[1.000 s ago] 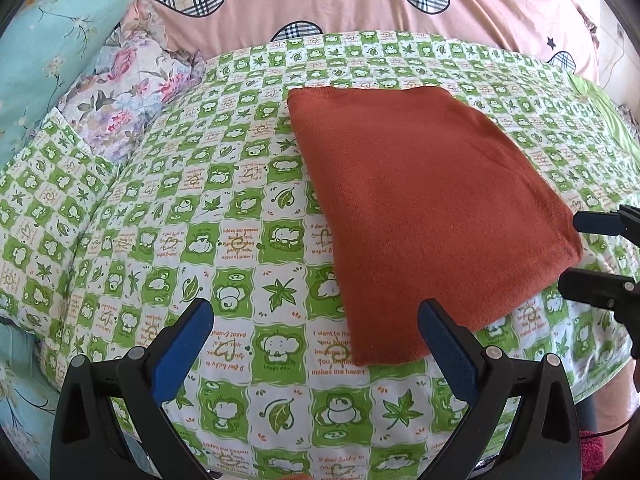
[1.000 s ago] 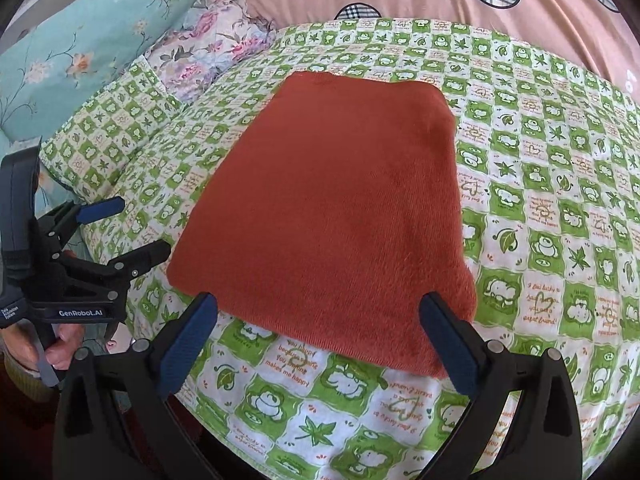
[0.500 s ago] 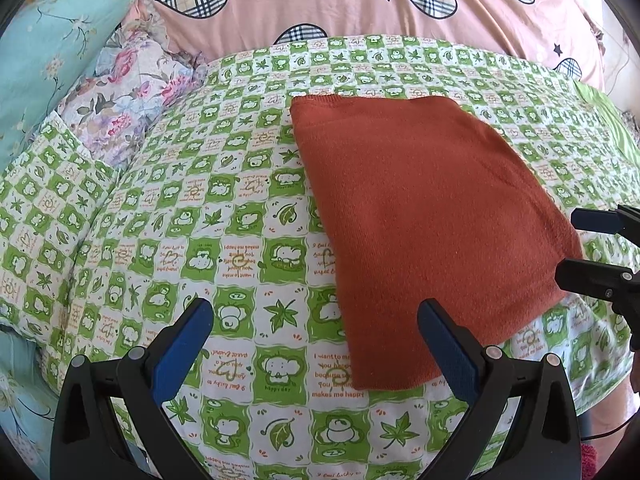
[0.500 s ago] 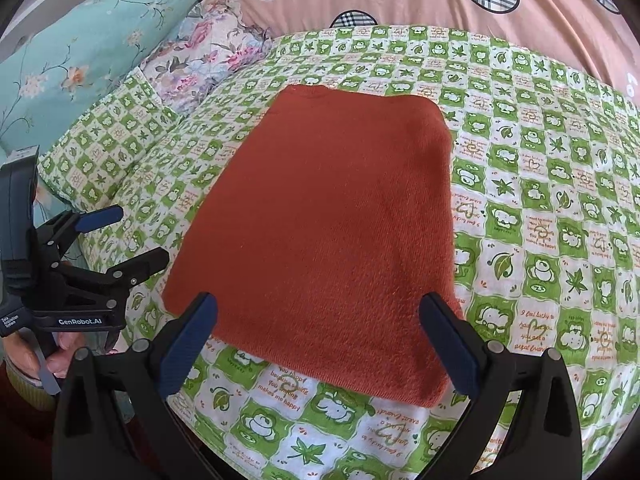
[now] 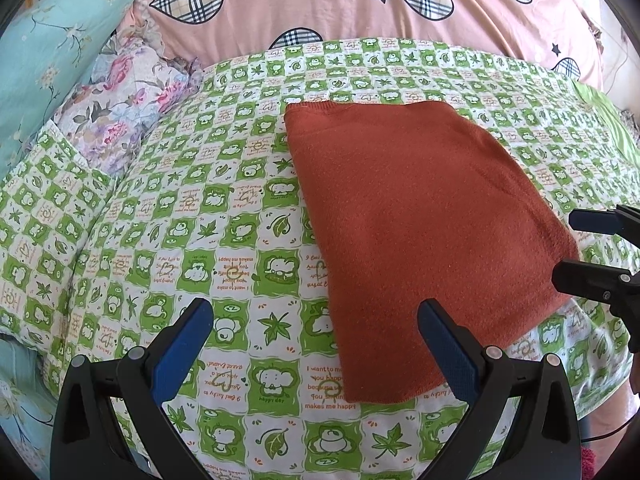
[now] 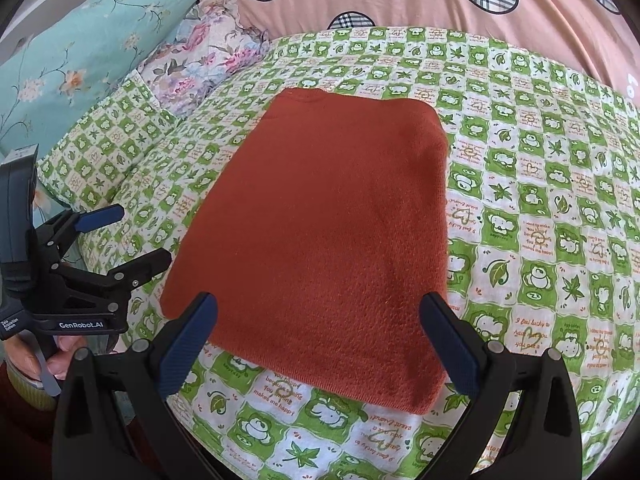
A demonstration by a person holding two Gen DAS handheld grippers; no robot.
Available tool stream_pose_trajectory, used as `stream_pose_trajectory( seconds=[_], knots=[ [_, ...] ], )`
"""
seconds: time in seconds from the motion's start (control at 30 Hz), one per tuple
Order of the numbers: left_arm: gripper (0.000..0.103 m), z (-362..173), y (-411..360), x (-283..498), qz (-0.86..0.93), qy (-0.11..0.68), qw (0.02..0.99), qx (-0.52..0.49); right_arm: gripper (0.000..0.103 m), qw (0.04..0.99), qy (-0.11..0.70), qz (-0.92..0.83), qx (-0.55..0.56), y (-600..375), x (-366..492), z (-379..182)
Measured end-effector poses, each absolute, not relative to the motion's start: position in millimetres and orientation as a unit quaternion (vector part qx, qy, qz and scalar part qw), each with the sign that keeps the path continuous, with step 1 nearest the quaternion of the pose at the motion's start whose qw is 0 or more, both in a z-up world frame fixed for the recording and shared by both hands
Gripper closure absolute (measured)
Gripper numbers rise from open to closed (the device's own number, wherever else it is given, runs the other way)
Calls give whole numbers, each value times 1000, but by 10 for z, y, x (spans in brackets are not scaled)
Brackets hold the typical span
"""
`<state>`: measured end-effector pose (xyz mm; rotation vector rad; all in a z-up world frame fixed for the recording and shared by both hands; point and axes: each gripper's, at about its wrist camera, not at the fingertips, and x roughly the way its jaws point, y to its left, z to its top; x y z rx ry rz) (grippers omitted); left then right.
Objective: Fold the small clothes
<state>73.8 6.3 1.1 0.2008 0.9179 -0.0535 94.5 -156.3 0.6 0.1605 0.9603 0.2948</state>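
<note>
The green-and-white printed bedsheet (image 5: 224, 240) covers the bed. A pink quilt (image 5: 360, 12) with plaid hearts lies beyond the sheet's far edge, and a teal pillow (image 6: 92, 40) and a floral pillow (image 6: 200, 56) lie at its far left. The folded rust-orange garment (image 6: 320, 232) lies flat on the sheet, near its front edge. The left gripper (image 5: 316, 344) and the right gripper (image 6: 320, 332) hover apart over that front edge, jaws spread, holding nothing.

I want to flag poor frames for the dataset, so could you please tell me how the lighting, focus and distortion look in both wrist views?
Left wrist view: bright, even daylight, heavy fisheye bending with dark corners, orange garment sharp. Right wrist view: same soft light, garment weave crisp, checked sheet curves strongly toward the rim; no glare or motion blur in either.
</note>
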Motion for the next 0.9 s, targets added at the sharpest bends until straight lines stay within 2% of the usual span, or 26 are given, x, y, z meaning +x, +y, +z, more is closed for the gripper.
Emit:
stream_pose_trajectory(
  seconds=[0.9],
  knots=[
    [1, 47, 74, 882, -14, 433, 896, 96, 2, 872, 462, 143, 75, -1641, 1042, -1]
  ],
)
